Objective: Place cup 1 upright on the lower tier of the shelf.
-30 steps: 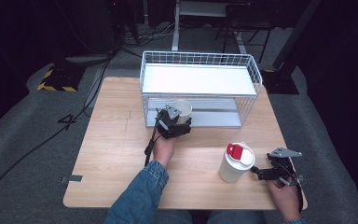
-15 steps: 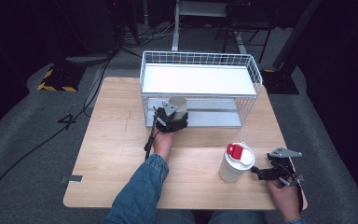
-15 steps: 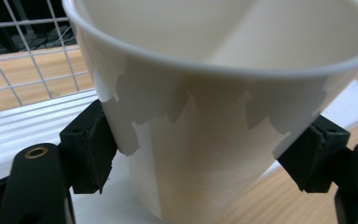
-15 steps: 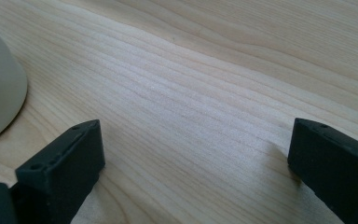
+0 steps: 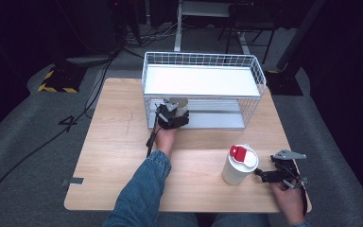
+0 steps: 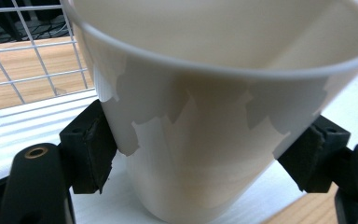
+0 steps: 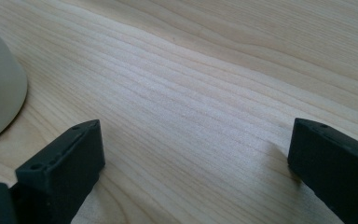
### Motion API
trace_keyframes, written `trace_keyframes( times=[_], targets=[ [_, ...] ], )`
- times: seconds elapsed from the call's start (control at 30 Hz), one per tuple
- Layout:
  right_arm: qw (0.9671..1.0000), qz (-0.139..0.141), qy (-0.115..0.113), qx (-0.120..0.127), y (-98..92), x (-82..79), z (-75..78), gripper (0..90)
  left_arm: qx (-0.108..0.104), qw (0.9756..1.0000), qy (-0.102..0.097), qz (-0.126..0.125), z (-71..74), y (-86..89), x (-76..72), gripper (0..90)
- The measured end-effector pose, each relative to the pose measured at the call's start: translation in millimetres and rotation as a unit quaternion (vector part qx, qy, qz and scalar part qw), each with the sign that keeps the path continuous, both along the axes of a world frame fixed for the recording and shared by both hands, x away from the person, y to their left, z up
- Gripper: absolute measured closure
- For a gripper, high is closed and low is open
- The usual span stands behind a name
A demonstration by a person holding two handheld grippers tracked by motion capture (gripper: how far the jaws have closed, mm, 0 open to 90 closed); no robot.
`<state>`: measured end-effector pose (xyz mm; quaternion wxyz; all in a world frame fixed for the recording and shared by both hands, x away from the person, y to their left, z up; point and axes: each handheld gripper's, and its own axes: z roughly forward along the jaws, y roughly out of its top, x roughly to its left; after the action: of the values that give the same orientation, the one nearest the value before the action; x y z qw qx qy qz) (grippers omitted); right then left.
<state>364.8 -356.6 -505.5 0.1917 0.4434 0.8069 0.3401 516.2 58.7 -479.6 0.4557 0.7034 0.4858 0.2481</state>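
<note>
The paper cup (image 6: 214,116) sits gripped between my left gripper's (image 6: 200,154) pads, at the wire rack's (image 5: 203,61) lower shelf. My right gripper (image 7: 191,158) rests spread wide, holding nothing, the lidded cup (image 5: 238,164) just beside its left finger.

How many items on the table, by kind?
Open paper cup, held in the left gripper at the rack's lower shelf: 1
Lidded cup with red tab, beside the right gripper: 1
White wire rack: 1
Handheld grippers: 2
Total: 5
</note>
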Motion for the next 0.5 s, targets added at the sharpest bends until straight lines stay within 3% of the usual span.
trace_keyframes(
  times=[0.1, 0.3, 0.43, 0.5],
  targets=[
    [1.0000, 0.000, 0.000, 0.000, 0.0, 0.0, 0.0, 4.0, -0.005, 1.0000, 0.004, 0.003, -3.4, -0.5, 1.7, 22.1],
    [1.0000, 0.000, 0.000, 0.000, 0.0, 0.0, 0.0, 3.9, 0.007, 0.9999, 0.003, -0.006, -1.9, -1.7, 3.8, 21.1],
    [1.0000, 0.000, 0.000, 0.000, 0.0, 0.0, 0.0, 4.0, -0.006, 0.9999, 0.001, -0.011, 0.9, -1.1, 4.0, 11.0],
    [1.0000, 0.000, 0.000, 0.000, 0.0, 0.0, 0.0, 4.0, -0.010, 0.9999, -0.003, -0.005, 2.9, -1.4, 3.8, 0.2]
  ],
)
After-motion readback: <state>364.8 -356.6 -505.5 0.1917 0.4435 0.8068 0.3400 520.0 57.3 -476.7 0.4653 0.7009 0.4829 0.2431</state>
